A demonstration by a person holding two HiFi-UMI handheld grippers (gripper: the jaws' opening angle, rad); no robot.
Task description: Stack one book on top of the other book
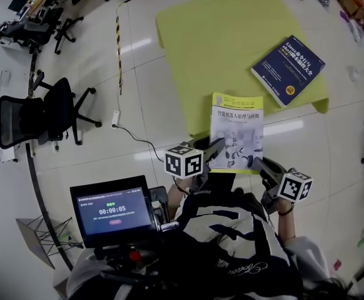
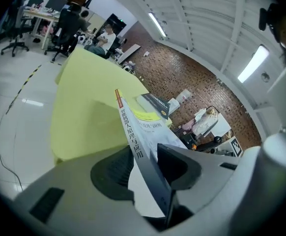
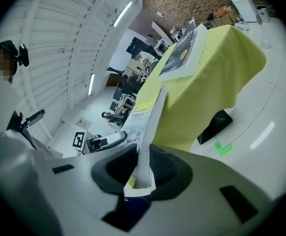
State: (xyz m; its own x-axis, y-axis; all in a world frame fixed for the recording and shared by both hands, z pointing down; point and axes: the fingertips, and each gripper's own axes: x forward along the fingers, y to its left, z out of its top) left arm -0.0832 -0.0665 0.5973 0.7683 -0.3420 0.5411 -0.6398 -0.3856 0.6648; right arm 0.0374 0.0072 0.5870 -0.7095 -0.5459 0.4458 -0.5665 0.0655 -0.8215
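Two grippers share one load: the left gripper (image 1: 214, 147) is closed on the near left corner of the white book (image 1: 237, 127), at the spine, and the right gripper (image 1: 261, 165) is clamped on the near right corner, at the page edge; the book is held, cover up, over the near edge of the desk (image 1: 207, 42). Only the near corners are pinched, so the unsupported far end can be expected to sag or swing if one hand is advanced ahead of the other; a twist between the grips could work the spine out of the left jaws. Its long axis is directed from the person toward the far edge, yellow title band farthest; the blue book (image 1: 289, 69) is seen near the far right corner, skewed to the desk's edges, so a crooked, overhanging stack is likely unless the white book is turned to match.
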